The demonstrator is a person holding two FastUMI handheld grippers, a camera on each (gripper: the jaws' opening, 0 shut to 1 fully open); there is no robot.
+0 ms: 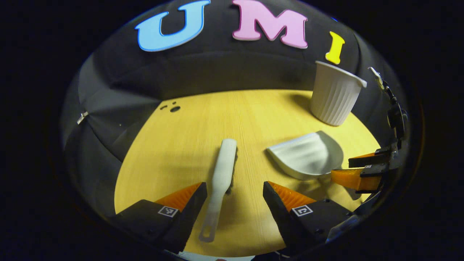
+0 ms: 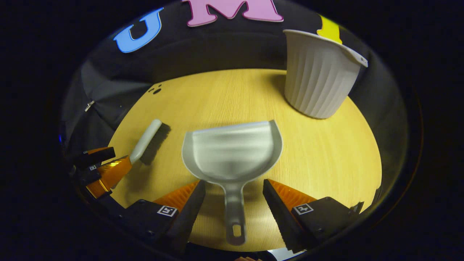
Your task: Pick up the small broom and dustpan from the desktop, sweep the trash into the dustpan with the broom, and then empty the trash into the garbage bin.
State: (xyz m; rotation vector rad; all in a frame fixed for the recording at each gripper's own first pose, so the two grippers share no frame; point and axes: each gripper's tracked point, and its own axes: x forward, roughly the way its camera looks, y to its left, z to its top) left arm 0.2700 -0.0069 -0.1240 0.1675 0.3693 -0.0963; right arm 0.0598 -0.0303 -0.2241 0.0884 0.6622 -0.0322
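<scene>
Left gripper view: one broom (image 1: 222, 170); one dustpan (image 1: 308, 154) — apparently empty.

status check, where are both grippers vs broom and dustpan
Left gripper open, straddling broom handle. Right gripper open, straddling dustpan handle. Both flat on desktop; bin upright behind.

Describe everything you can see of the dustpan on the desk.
The dustpan is pale grey and looks like smooth plastic: a wide shallow scoop with raised rounded sides and a narrow handle ending in a hanging hole. It lies flat on the wooden desk, empty, its straight edge toward the bin. Its handle lies between the open right gripper's fingers, untouched.
</scene>
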